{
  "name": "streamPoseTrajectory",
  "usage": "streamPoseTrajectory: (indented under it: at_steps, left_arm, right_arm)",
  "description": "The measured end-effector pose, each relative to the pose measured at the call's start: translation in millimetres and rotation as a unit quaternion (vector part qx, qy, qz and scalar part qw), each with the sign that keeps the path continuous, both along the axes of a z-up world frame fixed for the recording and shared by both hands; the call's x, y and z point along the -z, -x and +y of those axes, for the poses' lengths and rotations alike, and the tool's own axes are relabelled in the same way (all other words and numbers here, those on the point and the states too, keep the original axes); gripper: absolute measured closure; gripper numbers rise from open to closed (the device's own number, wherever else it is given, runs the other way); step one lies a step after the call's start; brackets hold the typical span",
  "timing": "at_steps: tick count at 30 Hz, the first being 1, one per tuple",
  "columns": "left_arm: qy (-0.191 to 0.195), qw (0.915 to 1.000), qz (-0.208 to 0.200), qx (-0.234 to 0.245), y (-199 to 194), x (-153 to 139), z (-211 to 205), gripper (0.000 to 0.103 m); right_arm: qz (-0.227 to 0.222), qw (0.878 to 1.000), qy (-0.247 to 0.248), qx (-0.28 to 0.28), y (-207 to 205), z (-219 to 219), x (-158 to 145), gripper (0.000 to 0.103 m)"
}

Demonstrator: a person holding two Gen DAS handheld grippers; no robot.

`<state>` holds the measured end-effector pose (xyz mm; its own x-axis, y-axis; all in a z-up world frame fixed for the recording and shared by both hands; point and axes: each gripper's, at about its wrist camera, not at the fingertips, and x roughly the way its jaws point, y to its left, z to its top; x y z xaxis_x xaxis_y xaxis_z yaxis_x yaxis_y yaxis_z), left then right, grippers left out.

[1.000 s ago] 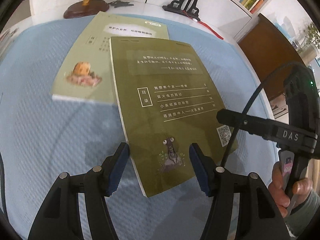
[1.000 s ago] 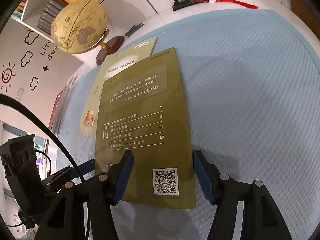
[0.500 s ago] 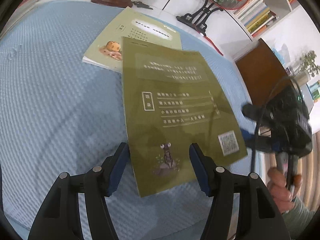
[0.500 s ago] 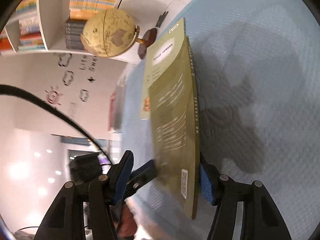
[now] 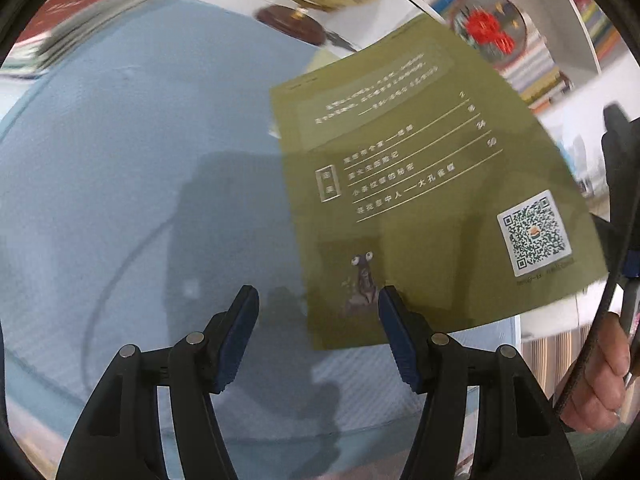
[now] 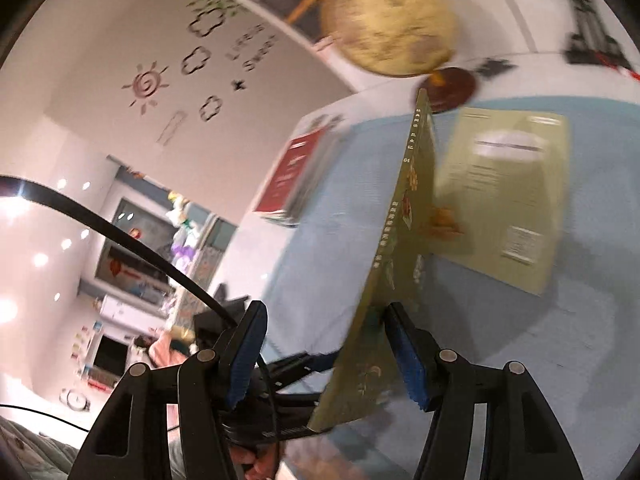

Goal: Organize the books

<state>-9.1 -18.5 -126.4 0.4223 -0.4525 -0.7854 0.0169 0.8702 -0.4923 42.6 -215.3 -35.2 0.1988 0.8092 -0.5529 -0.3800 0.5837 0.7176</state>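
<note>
The olive book (image 5: 420, 160) is held up in the air, tilted, above the blue cloth (image 5: 120, 160). The left gripper (image 5: 314, 304) is spread wide with nothing squeezed; only the book's bottom corner is seen by one finger. The right gripper (image 6: 324, 320) is spread too: the book is leaned on edge against one pad, and the other pad is kept well apart. A pale green book (image 6: 504, 196) is laid flat on the cloth just behind. A globe (image 6: 388, 20) and a red book pile (image 6: 296, 172) are placed near the cloth's far edge.
</note>
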Motion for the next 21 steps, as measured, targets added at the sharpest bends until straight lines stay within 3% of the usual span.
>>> streamPoseTrajectory:
  at_steps: [6, 10, 13, 16, 19, 21]
  left_arm:
    - [-0.032, 0.9941, -0.017, -0.103, 32, -12, 69, 0.044]
    - [-0.072, 0.981, -0.004, -0.181, 49, -14, 124, 0.044]
    - [-0.064, 0.9744, 0.0, -0.216, 56, -12, 158, 0.044]
    - [-0.057, 0.9757, 0.002, -0.211, 49, -11, 160, 0.044]
    - [-0.058, 0.9817, 0.01, -0.181, 37, -3, 148, 0.044]
    - [-0.06, 0.9846, 0.021, -0.163, 24, 4, 137, 0.044]
  right_arm:
    - [0.02, 0.998, -0.016, -0.053, 5, 56, 9, 0.043]
    - [0.031, 0.997, 0.007, -0.068, 14, 77, 24, 0.043]
    - [0.032, 0.996, 0.055, -0.055, 16, 84, 38, 0.042]
    - [0.024, 0.987, 0.153, -0.03, 13, 93, 63, 0.042]
    - [0.027, 0.982, 0.189, -0.014, 8, 91, 86, 0.042]
    - [0.03, 0.978, 0.205, -0.01, 6, 89, 97, 0.048]
